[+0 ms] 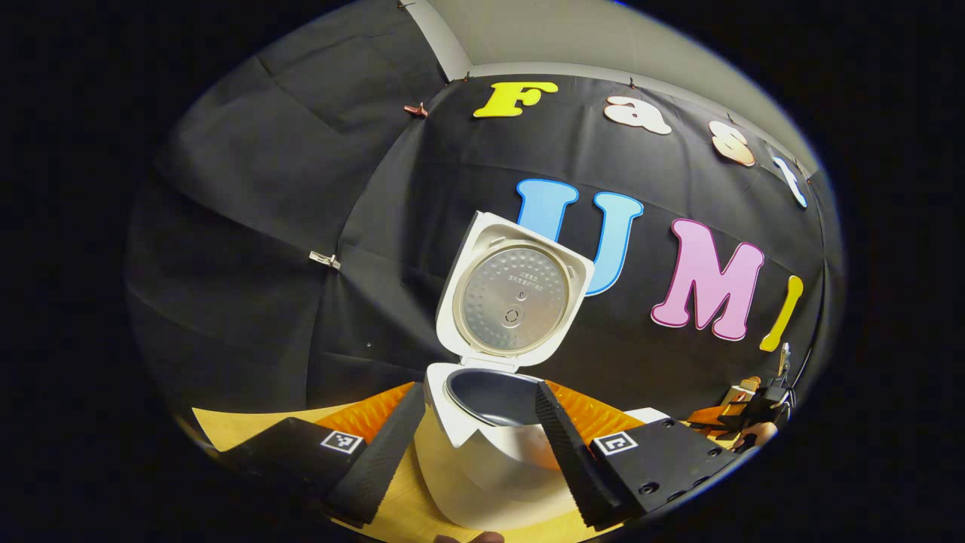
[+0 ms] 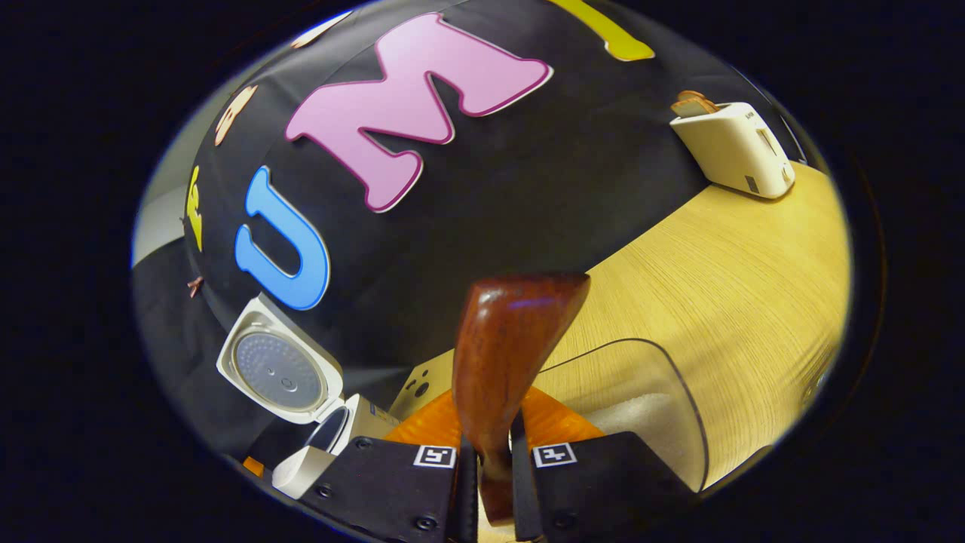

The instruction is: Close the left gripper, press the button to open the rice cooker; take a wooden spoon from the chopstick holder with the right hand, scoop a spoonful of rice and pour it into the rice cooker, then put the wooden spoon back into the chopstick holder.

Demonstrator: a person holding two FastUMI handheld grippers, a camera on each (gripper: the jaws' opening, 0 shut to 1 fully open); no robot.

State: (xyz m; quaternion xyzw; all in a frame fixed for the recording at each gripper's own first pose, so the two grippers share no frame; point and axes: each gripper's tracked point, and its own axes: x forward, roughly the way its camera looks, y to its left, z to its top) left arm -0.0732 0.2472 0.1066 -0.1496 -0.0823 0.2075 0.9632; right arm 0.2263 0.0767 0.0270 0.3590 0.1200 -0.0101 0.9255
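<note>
One wood tabletop (image 2: 724,279) w/ toaster (image 2: 735,148), black cloth wall (image 1: 301,188).

You see the white rice cooker (image 1: 482,460) standing open, its hinged lid (image 1: 515,290) upright above the dark, bare inner pot (image 1: 494,400). Right of the cooker, the reddish-brown wooden spoon (image 2: 509,354) stands upright over the clear rice container (image 2: 641,407).

The left gripper view sits low and close in front of the rice cooker (image 1: 490,422), facing straight at its raised lid (image 1: 515,294) and the wall behind. The right gripper view looks from farther off, to the right of the rice cooker (image 2: 332,422), rolled sideways, across the table (image 2: 716,286) toward a toaster (image 2: 735,151). Both views share the cooker.
</note>
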